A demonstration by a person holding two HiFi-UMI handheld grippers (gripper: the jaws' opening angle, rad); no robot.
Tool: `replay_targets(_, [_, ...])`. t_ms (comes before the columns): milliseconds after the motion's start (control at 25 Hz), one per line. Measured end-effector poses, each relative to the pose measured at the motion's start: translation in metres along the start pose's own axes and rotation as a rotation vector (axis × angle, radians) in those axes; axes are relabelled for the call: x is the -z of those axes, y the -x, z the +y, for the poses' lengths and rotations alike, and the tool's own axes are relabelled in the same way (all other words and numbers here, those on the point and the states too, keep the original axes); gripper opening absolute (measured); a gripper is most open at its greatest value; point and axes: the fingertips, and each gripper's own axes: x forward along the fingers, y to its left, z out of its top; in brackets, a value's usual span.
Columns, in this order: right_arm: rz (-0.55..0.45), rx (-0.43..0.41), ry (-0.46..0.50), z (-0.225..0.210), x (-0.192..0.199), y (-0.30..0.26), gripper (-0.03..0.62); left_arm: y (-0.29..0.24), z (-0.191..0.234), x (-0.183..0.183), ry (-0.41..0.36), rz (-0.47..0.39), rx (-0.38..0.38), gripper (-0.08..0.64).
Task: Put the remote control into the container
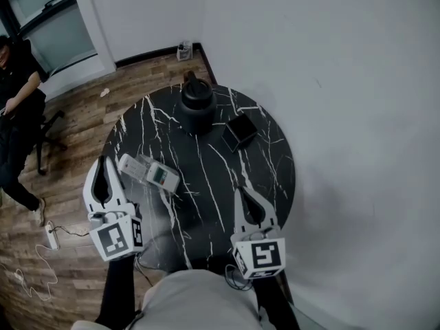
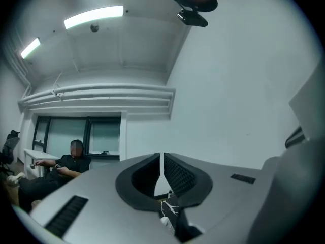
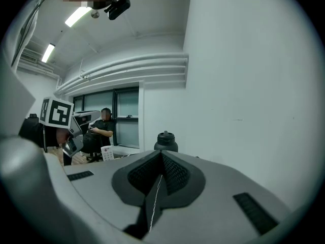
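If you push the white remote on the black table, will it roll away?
Probably not: the remote control looks flat and boxy, lying on the table, so it should slide, not roll. It looks like stiff plastic, so it's likely light and won't flop. The table looks glossy, so it might skid easily.

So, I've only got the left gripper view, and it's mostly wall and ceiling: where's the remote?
Observer: The remote lies on the table, just right of your left tongs.
Operator: And the container?
Observer: The container stands further back and to the right, next to a black jug.
Operator: What about the right tongs?
Observer: The right tongs are shut and empty, over the near edge.
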Motion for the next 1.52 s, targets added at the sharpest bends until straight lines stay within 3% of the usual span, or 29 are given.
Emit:
replay_targets(40, [-0.009, -0.003, -0.002, 0.002, -0.003, 0.0, 0.005, 0.004, -0.003, -0.002, 0.005, 0.011, 0.026, 0.016])
replay_targets(200, [-0.033, -0.007, -0.01, 0.008, -0.011, -0.002, 0.005, 0.023, -0.019, 0.011, 0.081, 0.131, 0.151, 0.009])
replay_targets(480, [-0.062, 0.011, -0.006, 0.012, -0.021, 0.004, 0.005, 0.056, -0.026, 0.037, 0.041, 0.24, 0.179, 0.009])
replay_targets(1520, [-0.049, -0.017, 0.014, 0.024, -0.017, 0.009, 0.005, 0.079, -0.001, 0.036, 0.025, 0.257, 0.08, 0.009])
